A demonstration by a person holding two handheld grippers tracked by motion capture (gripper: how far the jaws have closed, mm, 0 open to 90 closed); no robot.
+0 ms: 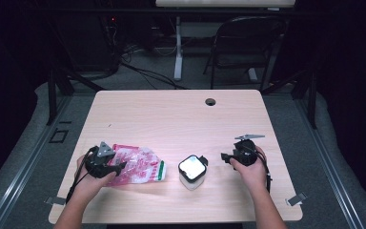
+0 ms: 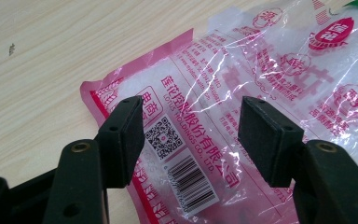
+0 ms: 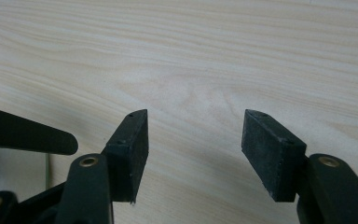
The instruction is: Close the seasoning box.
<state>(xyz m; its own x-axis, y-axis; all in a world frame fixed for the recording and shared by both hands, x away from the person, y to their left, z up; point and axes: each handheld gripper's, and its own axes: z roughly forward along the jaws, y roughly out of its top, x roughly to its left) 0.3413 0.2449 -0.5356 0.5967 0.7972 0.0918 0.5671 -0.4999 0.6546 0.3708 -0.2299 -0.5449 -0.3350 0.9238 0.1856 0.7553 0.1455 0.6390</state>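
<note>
A pink and clear plastic bag (image 1: 138, 164) of white grains lies flat on the wooden table (image 1: 171, 119) at the front left. My left gripper (image 1: 116, 168) is open at the bag's left end. In the left gripper view its jaws spread above the bag (image 2: 242, 84), over the printed barcode (image 2: 189, 179), with nothing between them. A small white container (image 1: 192, 171) with a black lid edge stands at the front middle. My right gripper (image 1: 226, 157) is open to the right of the container. In the right gripper view (image 3: 193, 140) its jaws hang over bare wood.
A round cable hole (image 1: 210, 101) sits near the table's far edge. Beyond the table stand a black folding chair (image 1: 245, 45) and a white desk leg (image 1: 177, 47) on grey floor. Metal clips (image 1: 296, 199) mark the front corners.
</note>
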